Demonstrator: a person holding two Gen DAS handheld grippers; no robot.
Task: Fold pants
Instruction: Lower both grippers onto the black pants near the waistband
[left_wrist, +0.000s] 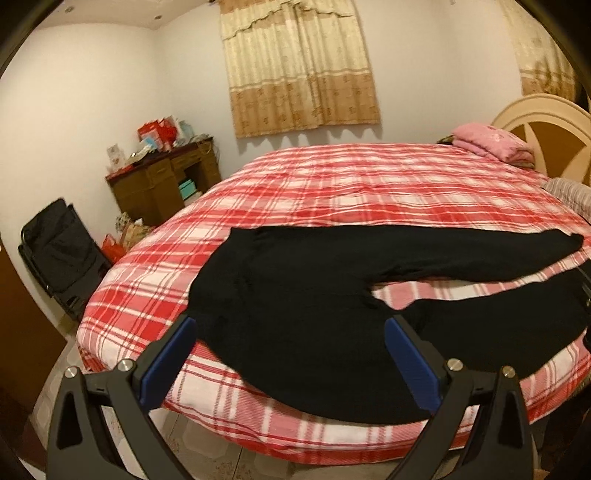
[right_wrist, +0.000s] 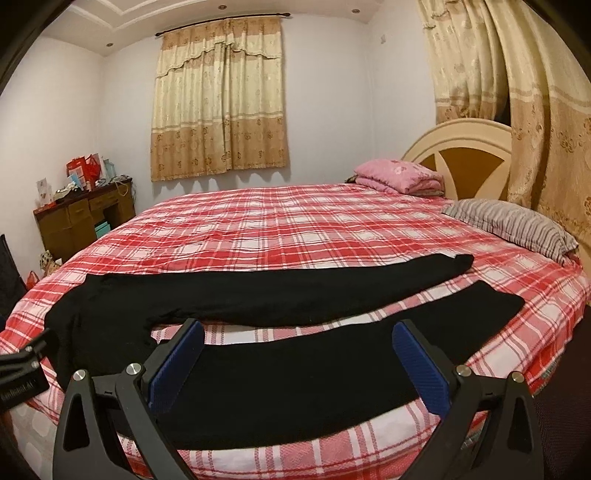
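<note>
Left gripper (left_wrist: 290, 325): black two-finger tool with blue ribbed pads (left_wrist: 168, 363), fingers spread wide, grasping nothing; it hovers off the near edge of the bed, aimed at the waist and seat of the garment.
Right gripper (right_wrist: 299, 330): same build, blue pads (right_wrist: 421, 369) held apart and empty; it faces the middle of the near leg.
Pants (left_wrist: 295, 314): black, soft knit pants laid flat and unfolded on the red-and-white plaid bedspread (left_wrist: 332, 184), close to the bed's near edge.
Long axis: runs left to right across both views, waist at the left, cuffs at the right.
Legs: splayed in a narrow V, with a strip of plaid showing between the far leg (right_wrist: 295, 291) and the near leg (right_wrist: 314, 369).
Key relation: the garment lies ahead of and below both sets of fingers; the left gripper is nearer the waist, the right nearer the leg and cuff end.
Contact: neither gripper appears to touch the cloth, though the near edge passes behind the fingers, so this is a judgement.
Likely next need: a lengthwise fold, probably bringing one leg over the other, calls for grips at waist and cuff.
</note>
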